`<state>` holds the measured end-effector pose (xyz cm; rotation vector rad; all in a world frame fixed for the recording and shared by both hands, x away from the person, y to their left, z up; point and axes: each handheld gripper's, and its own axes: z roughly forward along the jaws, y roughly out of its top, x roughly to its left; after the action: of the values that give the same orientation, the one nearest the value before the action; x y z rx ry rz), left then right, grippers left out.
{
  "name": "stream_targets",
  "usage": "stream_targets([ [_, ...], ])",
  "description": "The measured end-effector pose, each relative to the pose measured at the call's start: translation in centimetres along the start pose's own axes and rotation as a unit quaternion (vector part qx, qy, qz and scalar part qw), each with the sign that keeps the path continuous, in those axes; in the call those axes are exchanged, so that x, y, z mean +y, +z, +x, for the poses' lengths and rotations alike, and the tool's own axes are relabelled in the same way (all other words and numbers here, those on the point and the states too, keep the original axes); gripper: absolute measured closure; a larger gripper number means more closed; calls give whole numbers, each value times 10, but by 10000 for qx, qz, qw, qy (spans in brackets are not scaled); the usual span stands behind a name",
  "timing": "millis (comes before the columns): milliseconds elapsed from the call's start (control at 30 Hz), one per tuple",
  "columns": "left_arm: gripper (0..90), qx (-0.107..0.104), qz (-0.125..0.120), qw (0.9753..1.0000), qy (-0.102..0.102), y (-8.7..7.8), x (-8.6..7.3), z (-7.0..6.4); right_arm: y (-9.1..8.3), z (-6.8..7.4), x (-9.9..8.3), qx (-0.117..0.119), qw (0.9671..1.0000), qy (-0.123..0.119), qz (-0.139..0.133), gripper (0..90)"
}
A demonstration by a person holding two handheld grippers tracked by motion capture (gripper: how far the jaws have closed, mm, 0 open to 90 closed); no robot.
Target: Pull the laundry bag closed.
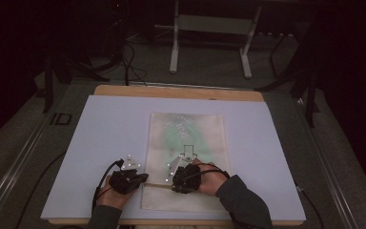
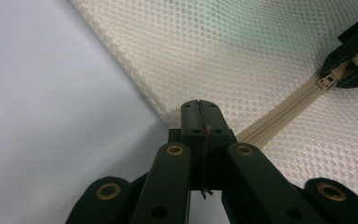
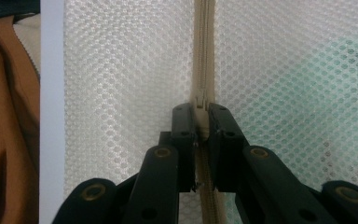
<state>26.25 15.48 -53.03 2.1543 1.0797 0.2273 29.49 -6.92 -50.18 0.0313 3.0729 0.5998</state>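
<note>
I took the pale sheet [image 1: 114, 143] covering most of the table as my landmark. A wooden board [image 1: 171, 91] lay under it, its rounded far edge showing just beyond the sheet's far side. Past that board, well away from the sheet, a white metal frame [image 1: 209, 28] stood on the grey floor [image 1: 209, 67], its two legs spread apart. Black cables [image 1: 131, 62] ran over the floor beyond the sheet's far left corner. To the left of the sheet a metal rail [image 1: 19, 167] ran alongside, with a dark printed mark [image 1: 60, 119] near the sheet's left edge.
</note>
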Motion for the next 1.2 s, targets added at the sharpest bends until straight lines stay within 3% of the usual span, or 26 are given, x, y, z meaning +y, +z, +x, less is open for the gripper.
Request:
stream_targets([
  [1200,896,-3,6,10000,-13,0,0,0,-8,-2,-13,-39,10000,-4,48,825],
])
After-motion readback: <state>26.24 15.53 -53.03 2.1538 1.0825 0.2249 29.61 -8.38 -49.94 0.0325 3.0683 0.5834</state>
